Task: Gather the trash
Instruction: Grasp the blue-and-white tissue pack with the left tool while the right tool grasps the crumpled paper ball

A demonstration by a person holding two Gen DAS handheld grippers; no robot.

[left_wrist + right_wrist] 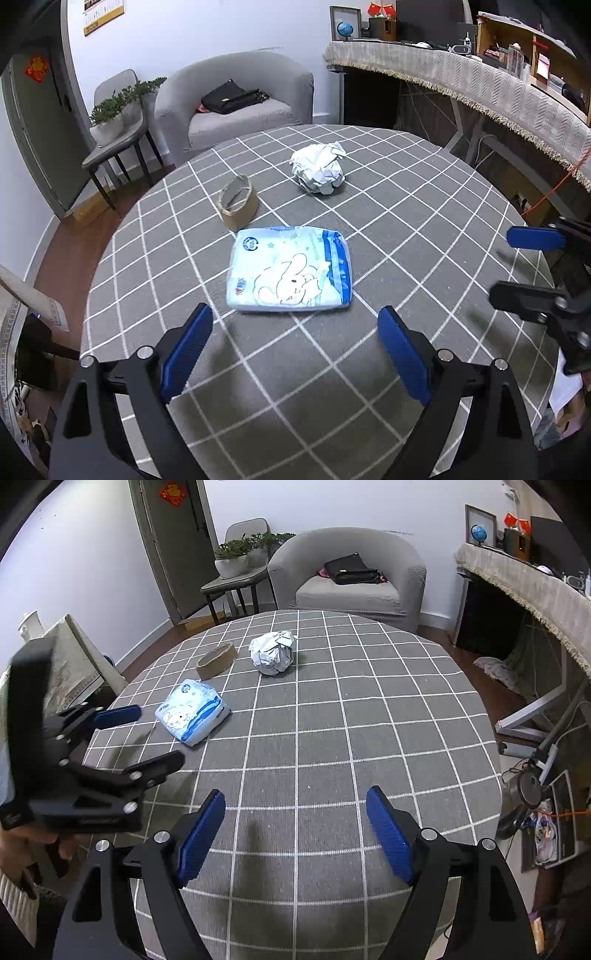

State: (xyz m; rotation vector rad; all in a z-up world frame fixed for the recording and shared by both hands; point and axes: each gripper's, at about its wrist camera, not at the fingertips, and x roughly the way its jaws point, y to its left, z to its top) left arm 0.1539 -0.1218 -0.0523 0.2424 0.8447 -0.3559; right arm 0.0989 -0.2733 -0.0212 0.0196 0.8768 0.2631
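Grey checked tablecloth holds a tissue pack, mid-frame, beside a cardboard tape core and crumpled paper ball. Left gripper, jaws wide and empty, should straddle the pack's short sides squarely; right gripper is also wide, empty.

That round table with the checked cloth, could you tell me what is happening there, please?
A person holds a two-finger gripper in each hand over the table, tidying up trash. Both the left gripper and the right gripper are open and empty. Nothing is picked up yet: a tissue pack, an empty tape roll and a crumpled paper ball lie apart on the cloth. The tissue pack lies just ahead of the left gripper.
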